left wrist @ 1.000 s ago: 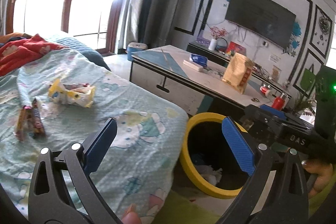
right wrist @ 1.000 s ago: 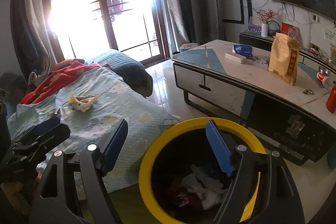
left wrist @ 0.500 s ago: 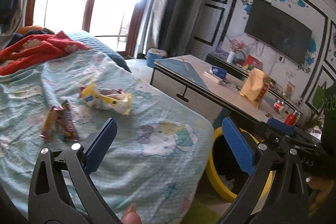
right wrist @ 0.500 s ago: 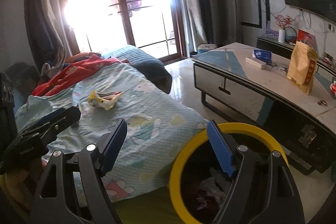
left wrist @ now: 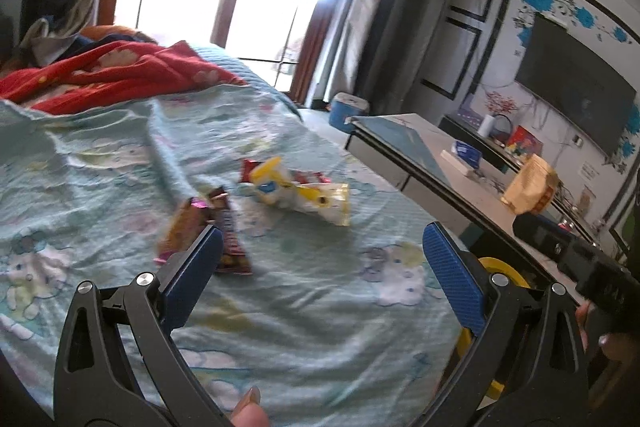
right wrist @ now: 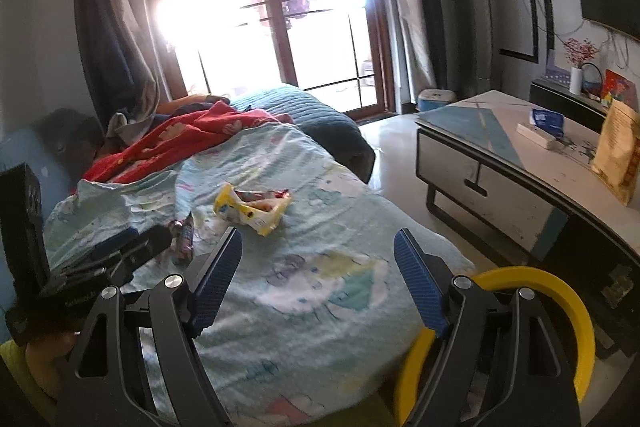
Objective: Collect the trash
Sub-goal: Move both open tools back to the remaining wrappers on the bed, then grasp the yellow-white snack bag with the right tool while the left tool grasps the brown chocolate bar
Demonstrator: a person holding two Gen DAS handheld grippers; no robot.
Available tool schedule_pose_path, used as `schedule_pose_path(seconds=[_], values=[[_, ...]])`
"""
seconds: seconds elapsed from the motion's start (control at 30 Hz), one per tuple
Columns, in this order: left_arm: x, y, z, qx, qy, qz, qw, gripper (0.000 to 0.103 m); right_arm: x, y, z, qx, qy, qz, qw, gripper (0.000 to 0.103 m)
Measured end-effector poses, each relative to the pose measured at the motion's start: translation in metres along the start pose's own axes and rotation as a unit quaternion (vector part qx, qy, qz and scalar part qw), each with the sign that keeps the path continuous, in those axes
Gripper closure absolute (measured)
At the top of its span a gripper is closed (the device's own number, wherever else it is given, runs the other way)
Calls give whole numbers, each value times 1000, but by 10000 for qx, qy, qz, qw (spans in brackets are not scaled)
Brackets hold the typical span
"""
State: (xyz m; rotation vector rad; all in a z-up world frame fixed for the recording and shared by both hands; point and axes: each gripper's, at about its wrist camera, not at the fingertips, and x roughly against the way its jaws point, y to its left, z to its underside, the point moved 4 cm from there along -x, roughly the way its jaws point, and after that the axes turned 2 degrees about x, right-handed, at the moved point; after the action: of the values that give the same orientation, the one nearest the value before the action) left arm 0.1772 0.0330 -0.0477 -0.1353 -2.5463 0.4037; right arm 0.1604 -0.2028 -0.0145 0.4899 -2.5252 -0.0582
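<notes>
On the bedspread (left wrist: 320,307) we list a yellow wrapper (left wrist: 304,193) and two snack bars (left wrist: 208,231); left gripper (left wrist: 322,267) and right gripper (right wrist: 318,275) gape wide, empty.

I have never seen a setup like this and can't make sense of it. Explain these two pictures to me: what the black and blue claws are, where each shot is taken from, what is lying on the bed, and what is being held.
There is no robot here. A person carries a hand-held two-finger claw in each hand, and a wide-angle camera on each claw looks out along its fingers. One picture is from the left gripper, the other from the right gripper. Both are open and hold nothing. On the light blue bedsheet lie a crumpled yellow and white wrapper and two dark candy wrappers. Beside the bed stands a yellow-rimmed trash bin. A low table stands further right.
</notes>
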Motion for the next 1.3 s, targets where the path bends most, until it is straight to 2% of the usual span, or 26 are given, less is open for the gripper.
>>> schedule_pose_path(seconds=[0.23,0.43,0.5,0.63,0.7,0.87,1.07,1.13,1.2,1.3], values=[[-5,31,1,329,110,-237,9991,13,-40,19,-12,73,144,-106,9998,27],[-16,47,7,589,360,-195,9974,36,-76,30,-20,48,304,-227,9993,28],[-19,47,8,635,440,-162,9969,44,-90,33,-22,2,379,-249,9990,31],[-25,44,11,651,547,-110,9963,48,-115,36,-24,-6,516,-262,9983,36],[-31,43,13,662,627,-86,9958,54,-128,37,-25,-41,614,-271,9977,37],[-44,40,16,670,826,-118,9943,56,-156,35,-23,-144,839,-271,9960,43],[-59,47,18,762,992,-321,9916,60,-193,32,-14,-446,1286,-441,9897,57],[-64,51,21,850,1100,-357,9897,66,-203,32,-9,-532,1448,-523,9866,73],[-66,53,23,879,1156,-381,9887,69,-209,33,-3,-617,1589,-673,9831,82],[-66,54,24,913,1167,-398,9882,73,-205,34,1,-600,1513,-743,9839,89]])
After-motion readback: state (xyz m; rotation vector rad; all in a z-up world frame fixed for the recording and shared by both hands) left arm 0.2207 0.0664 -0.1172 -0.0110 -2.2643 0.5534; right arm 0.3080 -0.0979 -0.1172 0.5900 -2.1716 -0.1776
